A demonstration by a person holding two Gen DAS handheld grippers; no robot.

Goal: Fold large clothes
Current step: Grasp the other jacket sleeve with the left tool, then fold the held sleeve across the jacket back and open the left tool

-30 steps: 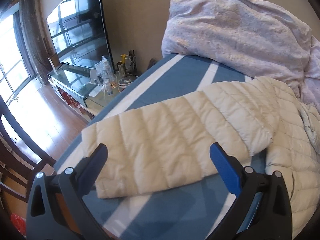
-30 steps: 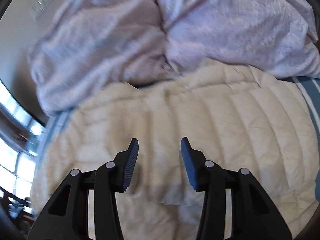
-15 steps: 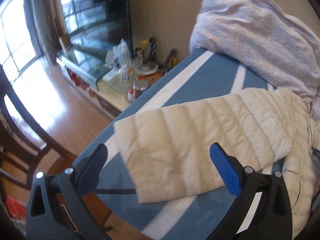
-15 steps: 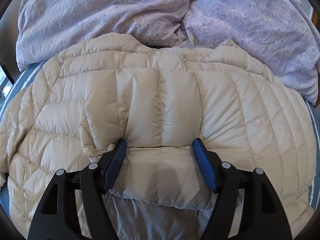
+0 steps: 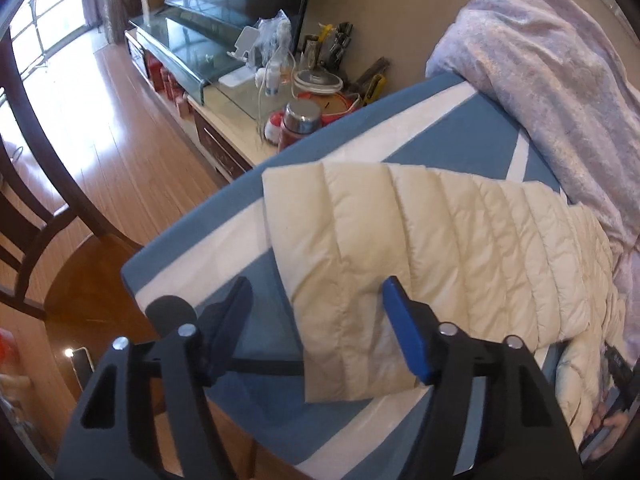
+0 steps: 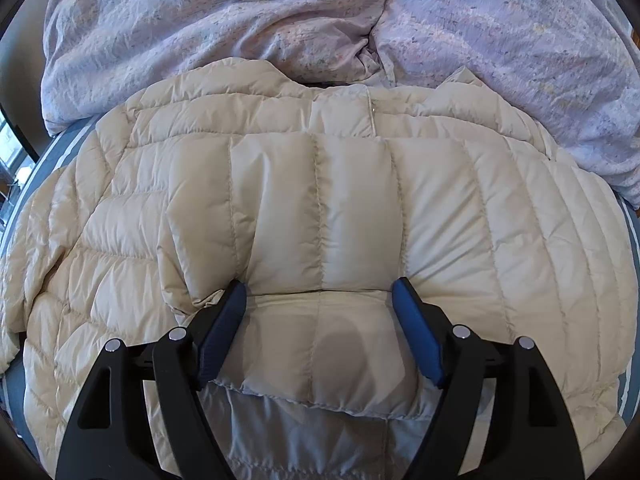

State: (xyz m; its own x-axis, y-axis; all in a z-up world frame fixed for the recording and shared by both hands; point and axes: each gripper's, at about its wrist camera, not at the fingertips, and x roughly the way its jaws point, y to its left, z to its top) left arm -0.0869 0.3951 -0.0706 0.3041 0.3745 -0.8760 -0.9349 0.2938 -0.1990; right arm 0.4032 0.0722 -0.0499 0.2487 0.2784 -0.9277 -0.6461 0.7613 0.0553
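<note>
Between left tongs (image 5: pixel 316 300): jacket sleeve (image 5: pixel 400 240)

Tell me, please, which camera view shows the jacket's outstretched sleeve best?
The left wrist view: the cream sleeve lies stretched across the blue bedspread, cuff end between the left gripper fingers. The right wrist view shows only the jacket's body.

my left wrist view looks steeply down from close above the bed's (image 5: pixel 192 248) corner, along the sleeve (image 5: pixel 400 240) toward the tv stand (image 5: pixel 224 128) and floor beyond the edge. my right wrist view looks down at close range onto the jacket (image 6: pixel 320 208), facing the duvet (image 6: pixel 240 20) at the far edge. both views share jacket, duvet and bed.
</note>
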